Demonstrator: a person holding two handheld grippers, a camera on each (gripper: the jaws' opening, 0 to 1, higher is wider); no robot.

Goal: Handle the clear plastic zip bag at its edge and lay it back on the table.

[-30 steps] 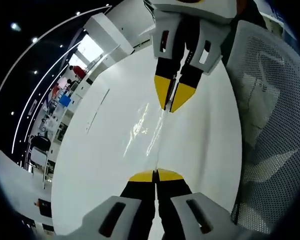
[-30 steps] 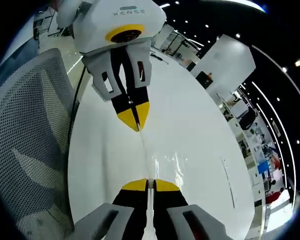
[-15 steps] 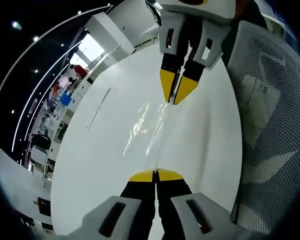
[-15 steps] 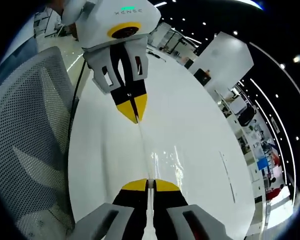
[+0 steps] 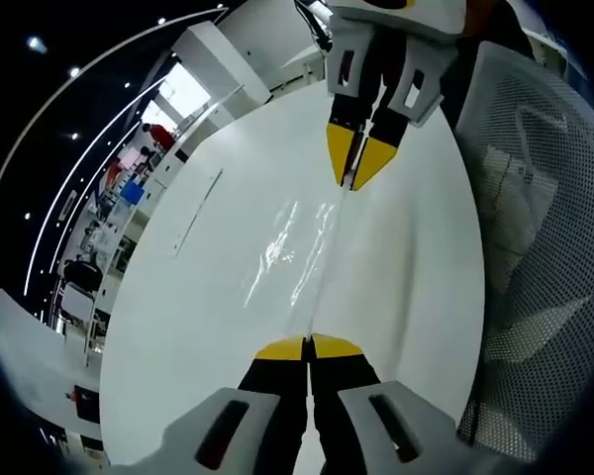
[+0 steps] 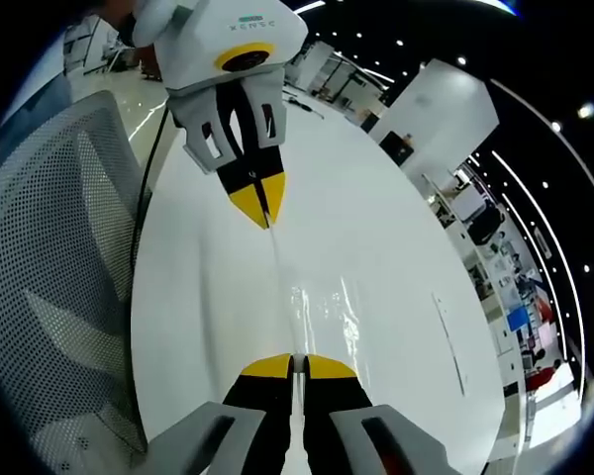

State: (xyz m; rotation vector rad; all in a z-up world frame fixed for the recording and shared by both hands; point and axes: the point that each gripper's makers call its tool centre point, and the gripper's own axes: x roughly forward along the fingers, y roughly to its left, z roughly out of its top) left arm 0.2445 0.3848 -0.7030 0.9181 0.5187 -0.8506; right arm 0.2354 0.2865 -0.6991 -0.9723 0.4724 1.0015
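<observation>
Hard to make out: your clear zip bag is nearly invisible against the white table; only glare streaks and a thin bright edge line mark it. You cannot tell where its far side ends, nor whether its body rests on the tabletop or hangs just above it.

Bag, axis: the long axis runs straight from one gripper to the other, drawn taut along its edge. In the right gripper view the same bag shows as a pale line between the two pairs of yellow tips.

Left gripper: your jaws are pressed together, pinching the near end of that edge. In the right gripper view it points back toward the camera, tips down toward the table.

Right gripper: jaws likewise clamped on the opposite end. From the left gripper view it faces you, tips nearly touching.

Surroundings: a mesh chair back stands beside the table.
</observation>
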